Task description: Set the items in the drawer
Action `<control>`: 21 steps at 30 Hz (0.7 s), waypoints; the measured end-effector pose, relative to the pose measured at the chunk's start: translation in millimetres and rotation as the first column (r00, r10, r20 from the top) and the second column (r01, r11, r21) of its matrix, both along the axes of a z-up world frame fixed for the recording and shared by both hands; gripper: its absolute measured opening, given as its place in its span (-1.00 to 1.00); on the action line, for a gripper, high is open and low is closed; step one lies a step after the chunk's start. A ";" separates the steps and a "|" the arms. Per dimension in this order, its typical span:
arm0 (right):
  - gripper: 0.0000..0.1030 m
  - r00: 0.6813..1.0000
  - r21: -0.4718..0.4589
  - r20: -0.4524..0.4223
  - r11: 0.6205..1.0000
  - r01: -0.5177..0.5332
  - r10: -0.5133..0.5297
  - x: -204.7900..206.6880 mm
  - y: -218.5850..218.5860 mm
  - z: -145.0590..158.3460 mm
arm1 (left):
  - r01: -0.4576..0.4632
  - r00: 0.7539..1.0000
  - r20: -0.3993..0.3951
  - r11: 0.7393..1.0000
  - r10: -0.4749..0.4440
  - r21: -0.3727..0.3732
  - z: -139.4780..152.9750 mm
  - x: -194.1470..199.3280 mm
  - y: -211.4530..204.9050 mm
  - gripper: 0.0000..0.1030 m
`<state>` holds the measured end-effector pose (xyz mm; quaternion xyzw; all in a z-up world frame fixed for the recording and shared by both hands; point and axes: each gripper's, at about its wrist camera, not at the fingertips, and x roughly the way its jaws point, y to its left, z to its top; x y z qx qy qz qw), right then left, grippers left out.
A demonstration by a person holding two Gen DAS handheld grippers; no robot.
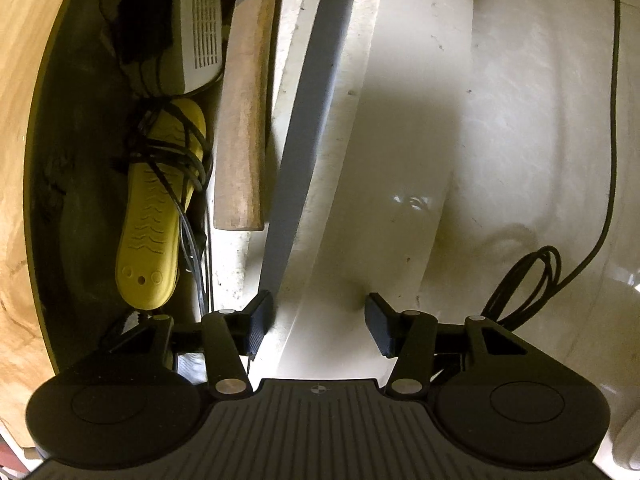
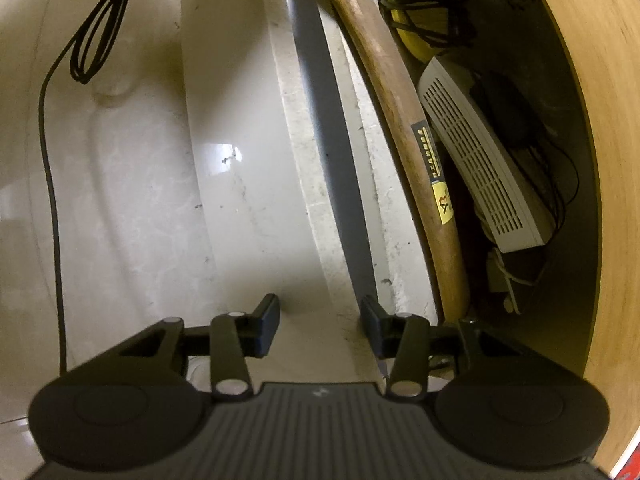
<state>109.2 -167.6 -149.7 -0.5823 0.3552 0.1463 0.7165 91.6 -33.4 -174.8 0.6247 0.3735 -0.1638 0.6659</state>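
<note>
A drawer stands open, and its white front panel point(image 1: 400, 128) point(image 2: 248, 200) carries a grey strip point(image 1: 308, 120) point(image 2: 328, 140) along the top edge. Inside lie a wooden hammer handle point(image 1: 244, 120) point(image 2: 400, 120), a yellow shoe-shaped device point(image 1: 156, 208) point(image 2: 404, 24) wound with black cable, and a white vented box point(image 1: 200, 20) point(image 2: 480, 168). My left gripper point(image 1: 318, 324) is shut on the top edge of the drawer front, one finger inside the drawer and one outside. Further along the same edge, my right gripper point(image 2: 320, 320) is clamped across it in the same way.
Light wooden furniture point(image 1: 16, 120) point(image 2: 600, 160) borders the drawer on its far side. A coiled black cable point(image 1: 520, 288) point(image 2: 100, 40) lies on the pale glossy floor point(image 1: 540, 120) point(image 2: 120, 180) in front of the drawer.
</note>
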 end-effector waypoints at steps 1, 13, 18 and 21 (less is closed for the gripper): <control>-0.09 1.000 0.000 -0.001 1.000 0.000 0.000 -1.1 0.5 0.1 | 0.000 1.000 -0.001 1.000 0.000 0.000 0.2 -0.9 0.3 -0.05; -0.13 1.000 -0.001 -0.030 1.000 -0.007 0.007 -9.2 2.1 1.3 | 0.009 0.999 -0.035 1.000 -0.009 -0.005 3.7 -12.5 5.2 -0.10; -0.16 0.999 -0.005 -0.046 1.000 -0.018 0.017 -14.2 -1.1 3.3 | 0.021 0.998 -0.059 1.000 -0.022 -0.010 8.8 -22.7 6.4 -0.12; -0.17 0.998 -0.001 -0.058 1.000 -0.019 0.019 -16.1 -2.4 3.7 | 0.031 0.997 -0.071 0.999 -0.032 -0.008 10.5 -28.7 8.0 -0.14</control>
